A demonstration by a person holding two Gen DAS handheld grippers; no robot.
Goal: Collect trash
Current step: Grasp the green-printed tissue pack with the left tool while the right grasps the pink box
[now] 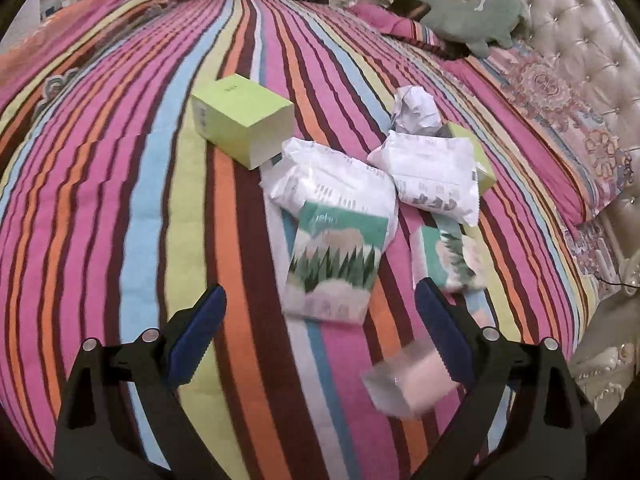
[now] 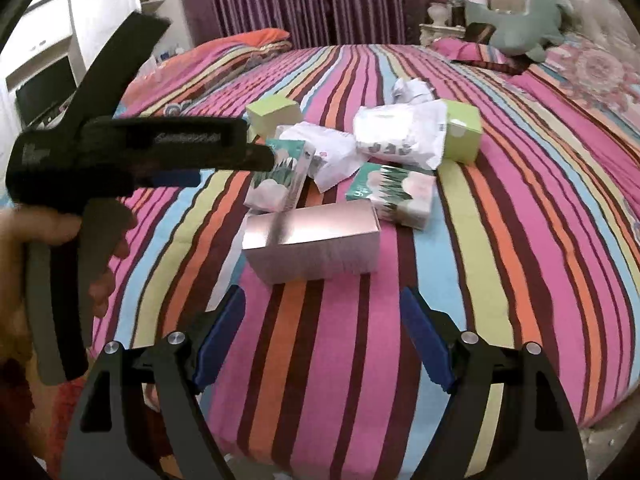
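We hold both tongs with their blue pads spread wide and nothing between them — a ready stance, we judge, for reaching into a loose heap where any piece might be taken first. The left tongs (image 1: 320,320) hang above the bedspread (image 1: 120,200) with the pink box (image 1: 408,380) blurred just beside the right-hand pad (image 1: 440,328), low and close, while a tissue pack (image 1: 336,256) with a green tree print lies straight ahead between the two pads' lines. The right tongs (image 2: 322,336) face the same pink box (image 2: 316,240) from another side; it sits near and centred ahead of the gap, not touching either pad (image 2: 424,344), so we judge it the easiest first pick.

Beyond the box the trash is gathered in one cluster in the middle of the bed — probably why both tongs aim inward. A second tissue pack (image 2: 396,196) lies just behind the box, white plastic wrappers (image 1: 432,176) overlap behind that, a crumpled paper ball (image 1: 416,108) sits at the far end, and one green box (image 1: 244,124) stands apart to the left while another green box (image 2: 462,132) is half under a wrapper. We see no bin or bag in either view. A green plush toy (image 1: 476,16) rests by the pillows, well apart.
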